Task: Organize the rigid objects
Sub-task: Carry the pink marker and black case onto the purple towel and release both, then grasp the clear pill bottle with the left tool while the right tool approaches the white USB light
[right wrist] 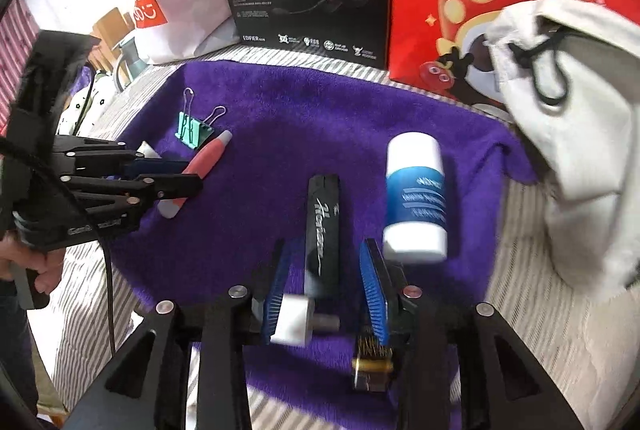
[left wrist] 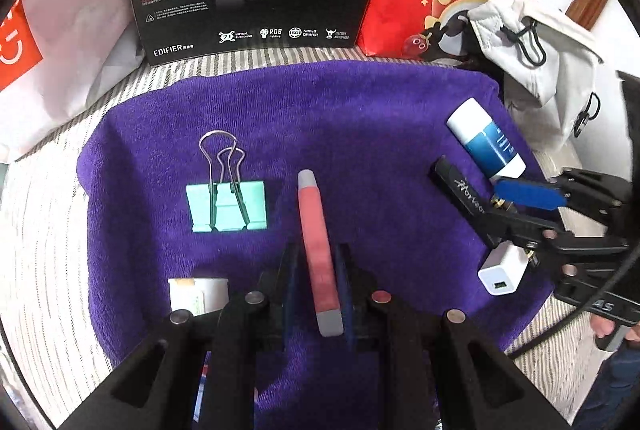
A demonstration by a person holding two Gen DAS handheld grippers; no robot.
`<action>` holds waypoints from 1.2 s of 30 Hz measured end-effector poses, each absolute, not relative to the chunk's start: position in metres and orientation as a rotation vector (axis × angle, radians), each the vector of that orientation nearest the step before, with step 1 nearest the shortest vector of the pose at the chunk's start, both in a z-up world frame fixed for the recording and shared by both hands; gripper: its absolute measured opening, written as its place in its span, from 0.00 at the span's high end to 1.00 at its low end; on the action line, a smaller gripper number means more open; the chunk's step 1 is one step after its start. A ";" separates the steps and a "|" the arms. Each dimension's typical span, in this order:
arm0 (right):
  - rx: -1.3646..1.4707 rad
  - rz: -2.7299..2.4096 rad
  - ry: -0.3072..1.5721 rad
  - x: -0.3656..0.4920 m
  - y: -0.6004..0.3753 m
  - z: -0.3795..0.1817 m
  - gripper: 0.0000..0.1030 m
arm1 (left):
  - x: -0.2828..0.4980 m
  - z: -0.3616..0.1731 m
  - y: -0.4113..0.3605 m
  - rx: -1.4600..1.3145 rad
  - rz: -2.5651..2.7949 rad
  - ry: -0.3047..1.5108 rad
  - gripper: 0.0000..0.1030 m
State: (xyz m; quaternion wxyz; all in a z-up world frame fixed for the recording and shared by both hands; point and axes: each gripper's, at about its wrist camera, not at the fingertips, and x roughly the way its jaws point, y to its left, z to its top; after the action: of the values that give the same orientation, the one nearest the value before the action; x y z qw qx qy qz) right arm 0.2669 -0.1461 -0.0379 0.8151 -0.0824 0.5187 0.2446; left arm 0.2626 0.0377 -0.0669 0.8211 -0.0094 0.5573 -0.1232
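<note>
One purple towel (left wrist: 320, 118) over striped cloth (left wrist: 48, 230)

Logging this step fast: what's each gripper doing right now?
Left gripper: closed on the red pen.
Right gripper: open, its fingers either side of the black stick, not gripping.

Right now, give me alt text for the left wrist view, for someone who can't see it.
The left tool grips a red and grey pen over a purple towel. A mint binder clip lies to its left; a blue and white tube, a black stick and a white charger lie near the right tool.
</note>
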 end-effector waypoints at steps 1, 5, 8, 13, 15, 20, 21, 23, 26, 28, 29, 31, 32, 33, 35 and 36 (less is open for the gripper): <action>-0.175 0.519 1.099 0.262 -0.148 -0.034 0.63 | 0.261 -0.067 0.036 -0.009 -0.259 1.187 0.83; -0.170 0.498 1.069 0.239 -0.158 -0.016 0.60 | 0.253 -0.067 0.033 0.002 -0.251 1.198 0.82; -0.164 0.485 1.054 0.222 -0.166 -0.007 0.55 | 0.246 -0.066 0.033 0.002 -0.240 1.210 0.80; -0.158 0.452 1.048 0.190 -0.180 -0.001 0.52 | 0.227 -0.055 0.035 0.005 -0.211 1.192 0.65; -0.144 0.433 1.058 0.178 -0.188 0.000 0.52 | 0.218 -0.044 0.036 0.006 -0.192 1.170 0.53; -0.079 0.396 1.071 0.147 -0.206 -0.002 0.49 | 0.181 -0.014 0.034 -0.009 -0.187 1.100 0.32; -0.063 0.388 1.074 0.140 -0.210 -0.002 0.48 | 0.172 -0.011 0.031 -0.019 -0.196 1.099 0.29; -0.044 0.374 1.081 0.129 -0.216 -0.004 0.48 | 0.156 -0.008 0.025 -0.041 -0.200 1.097 0.27; 0.000 0.360 1.092 0.113 -0.226 -0.006 0.48 | 0.132 -0.012 0.013 -0.063 -0.225 1.113 0.27; 0.021 0.358 1.102 0.105 -0.229 -0.008 0.48 | 0.126 -0.022 0.003 -0.069 -0.223 1.130 0.27; 0.026 0.360 1.108 0.102 -0.230 -0.010 0.48 | 0.123 -0.029 -0.001 -0.073 -0.218 1.146 0.27; 0.023 0.363 1.114 0.094 -0.230 -0.012 0.48 | 0.118 -0.045 -0.011 -0.074 -0.217 1.184 0.27; 0.022 0.366 1.115 0.091 -0.230 -0.013 0.48 | 0.117 -0.052 -0.015 -0.065 -0.212 1.197 0.27; 0.023 0.372 1.119 0.088 -0.230 -0.014 0.48 | 0.115 -0.061 -0.019 -0.040 -0.199 1.213 0.27; 0.020 0.380 1.124 0.082 -0.230 -0.017 0.48 | 0.111 -0.068 -0.021 -0.015 -0.191 1.220 0.25; 0.020 0.380 1.124 0.081 -0.230 -0.017 0.48 | 0.107 -0.069 -0.019 -0.011 -0.191 1.213 0.25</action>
State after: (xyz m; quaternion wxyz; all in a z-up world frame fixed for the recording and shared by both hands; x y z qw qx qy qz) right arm 0.0813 -0.2300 -0.0170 0.8290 0.0093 0.5297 0.1792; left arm 0.1074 -0.0188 -0.0690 0.8175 -0.0049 0.5689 -0.0897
